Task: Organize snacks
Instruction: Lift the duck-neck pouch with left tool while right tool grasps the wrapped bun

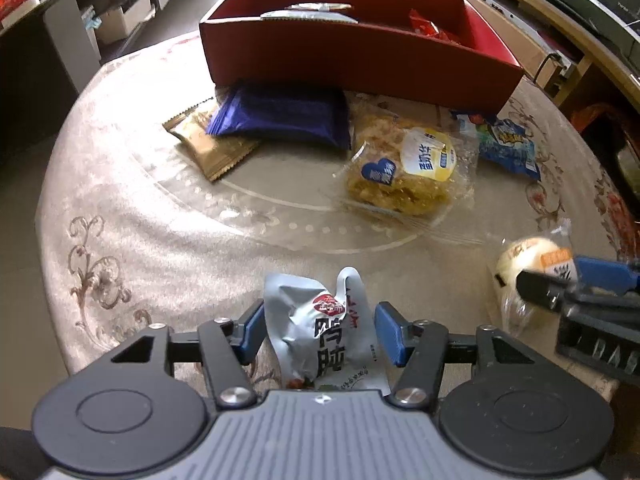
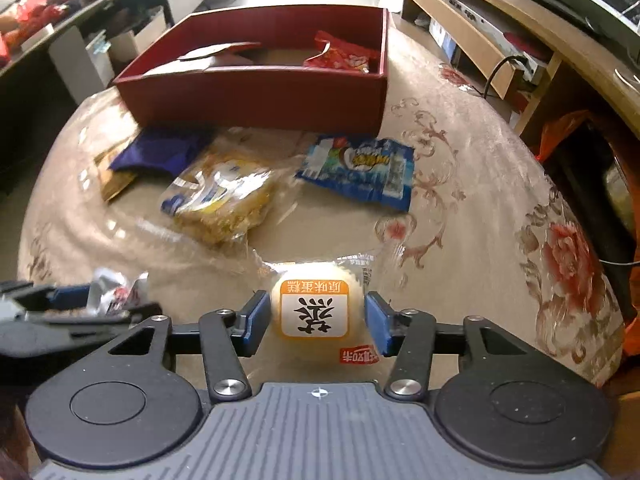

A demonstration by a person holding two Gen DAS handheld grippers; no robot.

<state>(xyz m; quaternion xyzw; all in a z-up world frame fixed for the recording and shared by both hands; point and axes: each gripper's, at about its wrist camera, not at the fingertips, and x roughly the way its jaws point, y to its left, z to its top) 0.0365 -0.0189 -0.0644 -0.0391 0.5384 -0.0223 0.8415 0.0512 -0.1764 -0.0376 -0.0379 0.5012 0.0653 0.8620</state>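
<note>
Snacks lie on the tabletop (image 1: 120,184) before a red box (image 1: 360,60). From left: a gold packet (image 1: 208,148) under a purple packet (image 1: 280,116), long axes slanting; a clear bread bag (image 1: 404,168); a blue packet (image 1: 506,144). The left gripper (image 1: 318,332) has its fingers clamped on a silver pouch (image 1: 316,332), standing upright, Chinese print. The right gripper (image 2: 316,322) has fingers close beside a round cake (image 2: 316,312), its orange label upside down; I cannot tell if they touch.

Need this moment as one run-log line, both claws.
left claw: around silver snack pouch, grip unclear | right claw: around wrapped cake, grip unclear | red box: holds red packet | other snacks: on table
</note>
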